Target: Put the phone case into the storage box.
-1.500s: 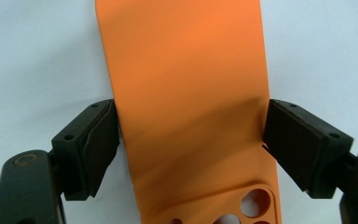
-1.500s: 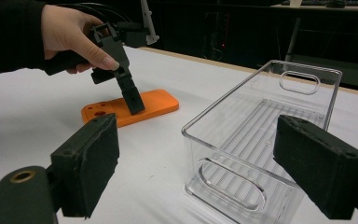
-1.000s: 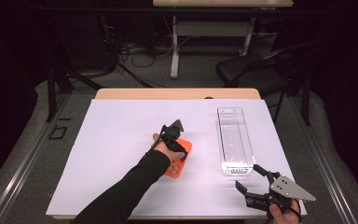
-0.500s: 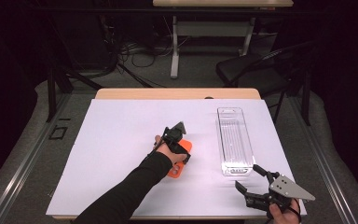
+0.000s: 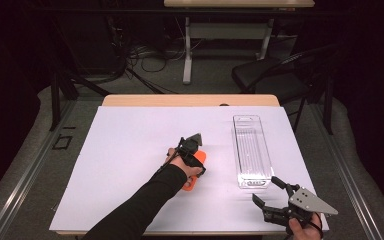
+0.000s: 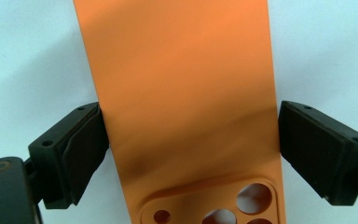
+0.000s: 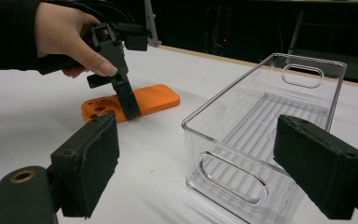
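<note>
Orange phone case (image 6: 186, 102) flat between left gripper's (image 6: 189, 154) spread fingers, far end cut off.

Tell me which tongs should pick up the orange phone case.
Left. The left tongs already straddle the orange phone case, jaws open at its sides; the right tongs hover apart, beside the clear bin.

We see a white-covered table (image 5: 130, 150) bearing an orange phone case (image 5: 194, 172) lying flat between the left gripper's fingers (image 6: 81, 149) and a clear plastic bin (image 5: 251, 150) standing just ahead of the right gripper's fingers (image 7: 91, 158).
</note>
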The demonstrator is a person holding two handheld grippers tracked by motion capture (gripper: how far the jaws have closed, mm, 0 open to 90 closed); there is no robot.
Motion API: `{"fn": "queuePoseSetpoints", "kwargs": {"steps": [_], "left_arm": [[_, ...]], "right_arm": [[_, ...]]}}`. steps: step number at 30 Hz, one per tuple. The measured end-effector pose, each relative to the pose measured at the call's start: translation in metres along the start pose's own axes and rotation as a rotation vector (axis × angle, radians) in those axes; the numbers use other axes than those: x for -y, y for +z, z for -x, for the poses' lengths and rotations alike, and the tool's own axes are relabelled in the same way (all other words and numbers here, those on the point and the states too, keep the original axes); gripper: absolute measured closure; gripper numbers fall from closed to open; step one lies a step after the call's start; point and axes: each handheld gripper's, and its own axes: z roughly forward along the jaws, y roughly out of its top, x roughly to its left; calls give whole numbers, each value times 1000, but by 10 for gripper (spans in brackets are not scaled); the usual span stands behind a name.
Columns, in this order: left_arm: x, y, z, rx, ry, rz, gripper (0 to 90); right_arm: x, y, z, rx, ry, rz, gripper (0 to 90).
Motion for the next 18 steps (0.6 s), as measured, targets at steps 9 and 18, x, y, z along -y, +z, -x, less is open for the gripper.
{"fn": "queuePoseSetpoints", "kwargs": {"steps": [9, 18], "left_arm": [[-1, 1, 3, -29, 8, -14, 97], [-1, 2, 4, -38, -9, -10, 101]], "right_arm": [[0, -1, 1, 2, 8, -4, 137], [1, 0, 2, 4, 14, -2, 138]]}}
